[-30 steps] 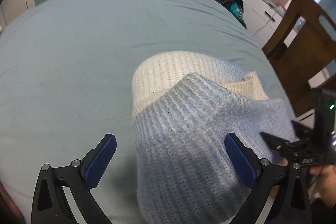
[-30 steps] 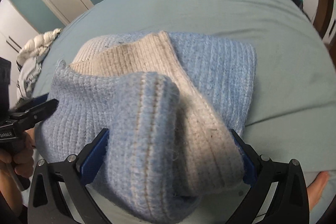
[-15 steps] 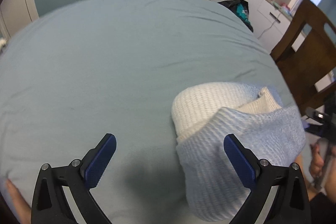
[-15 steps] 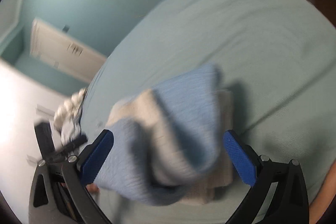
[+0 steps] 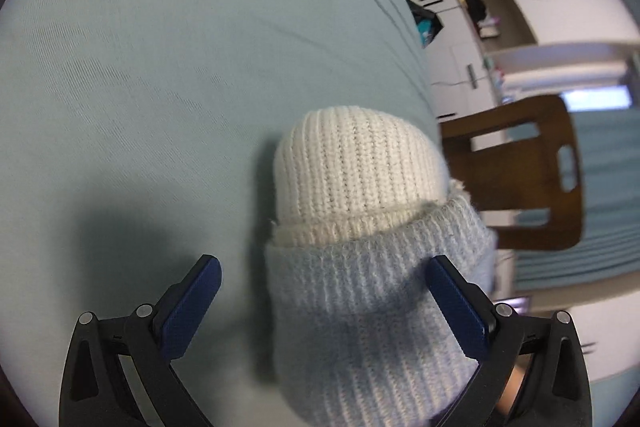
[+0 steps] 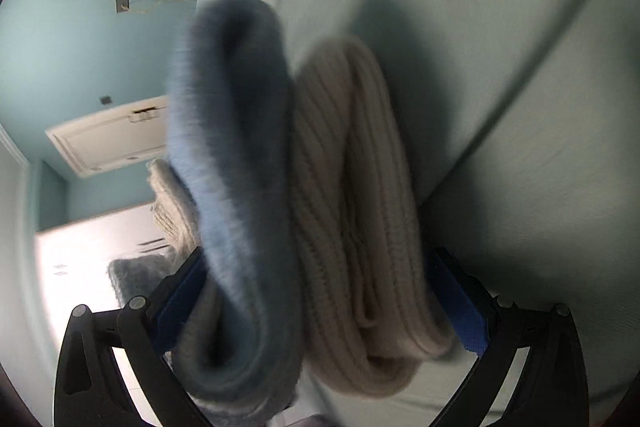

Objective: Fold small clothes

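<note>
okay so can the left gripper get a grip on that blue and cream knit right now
Probably yes. The left gripper is open with the knit partly between its fingers, nothing blocking. The right gripper already holds the folded bundle.

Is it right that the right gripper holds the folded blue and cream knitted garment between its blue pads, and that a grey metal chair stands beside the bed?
Not quite. The chair is brown wood, not grey metal, as the left wrist view shows. The rest holds: the right gripper has the folded blue and cream knitted garment between its blue pads, and the chair stands beside the bed.
</note>
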The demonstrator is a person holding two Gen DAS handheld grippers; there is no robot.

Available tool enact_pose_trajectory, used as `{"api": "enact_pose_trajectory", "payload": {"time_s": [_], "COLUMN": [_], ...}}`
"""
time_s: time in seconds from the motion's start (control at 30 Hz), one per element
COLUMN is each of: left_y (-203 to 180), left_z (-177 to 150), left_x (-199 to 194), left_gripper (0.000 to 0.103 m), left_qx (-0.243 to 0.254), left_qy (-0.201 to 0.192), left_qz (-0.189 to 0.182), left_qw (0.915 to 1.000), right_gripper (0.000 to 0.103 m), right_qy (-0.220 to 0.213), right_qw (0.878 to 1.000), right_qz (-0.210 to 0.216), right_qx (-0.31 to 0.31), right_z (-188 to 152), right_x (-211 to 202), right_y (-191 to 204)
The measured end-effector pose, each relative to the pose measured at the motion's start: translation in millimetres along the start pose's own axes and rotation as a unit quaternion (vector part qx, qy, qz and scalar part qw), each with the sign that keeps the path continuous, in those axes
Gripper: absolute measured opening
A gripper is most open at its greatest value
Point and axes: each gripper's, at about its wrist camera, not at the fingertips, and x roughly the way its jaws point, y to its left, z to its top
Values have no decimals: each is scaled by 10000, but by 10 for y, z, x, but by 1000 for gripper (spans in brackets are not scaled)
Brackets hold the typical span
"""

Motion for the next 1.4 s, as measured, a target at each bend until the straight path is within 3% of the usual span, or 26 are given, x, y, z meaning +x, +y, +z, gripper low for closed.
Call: {"api": "enact_pose_trajectory", "payload": {"time_s": [0.1, 0.13, 0.2, 0.3, 0.4, 0.53, 0.63, 0.77, 0.87, 0.97, 1.07, 1.17, 1.23, 1.27, 1.33, 1.37, 1.4], "left_y": [27, -15, -139, -149, -220, -325, -247, -142, 69, 343, 299, 72, -184, -339, -611, -721, -858], "left_z": [-47, -66, -101, -68, -105, -30, 102, 360, 553, 666, 685, 651, 612, 578, 496, 468, 408], "left_x": [235, 314, 362, 390, 325, 141, -247, -700, -824, -754, -797, -941, -1105, -1235, -1409, -1445, -1452], "left_gripper": [103, 103, 103, 103, 103, 103, 103, 103, 103, 103, 103, 103, 103, 103, 103, 103, 103], "left_qx": [-83, 22, 340, 272, 524, 573, 525, 475, 274, -162, -139, 167, 491, 649, 928, 1051, 1233], "left_qy": [566, 715, 578, 624, 609, 360, -158, -685, -786, -666, -626, -785, -1093, -1359, -1859, -2061, -2305], "left_qz": [-745, -773, -538, -534, -625, -706, -717, -379, 9, 172, 66, 629, 1070, 1274, 1785, 2125, 2641], "left_qw": [9956, 9944, 9963, 9962, 9948, 9952, 9959, 9958, 9965, 9975, 9979, 9948, 9870, 9804, 9617, 9494, 9284], "right_gripper": [102, 102, 102, 102, 102, 101, 101, 99, 99, 101, 102, 102, 102, 102, 102, 102, 102], "right_qy": [144, 259, 423, 280, 107, 35, 69, 207, 320, 161, 183, -85, -767, -1263, -2274, -2816, -3006], "right_qw": [9998, 9995, 9983, 9958, 9903, 9823, 9732, 9664, 9694, 9780, 9890, 9846, 9711, 9570, 9094, 8778, 8629], "right_qz": [67, 17, -213, -519, -699, -551, -514, -438, -511, -1000, -879, -1219, -1620, -1820, -2417, -2490, -2387], "right_qx": [-113, -160, -351, -706, -1198, -1791, -2239, -2526, -2382, -1824, -1171, -1248, -1575, -1872, -2508, -2970, -3289], "right_z": [6, 14, -1, -43, -154, -260, -246, -153, -25, 261, 425, 560, 495, 415, 137, -82, -223], "right_x": [9, 78, 145, 158, 56, 0, 112, 387, 600, 522, 426, 60, -225, -403, -678, -787, -821], "right_y": [-20, 33, 117, 246, 449, 920, 1364, 1640, 1513, 1103, 873, 980, 1155, 1286, 1566, 1753, 1847]}}
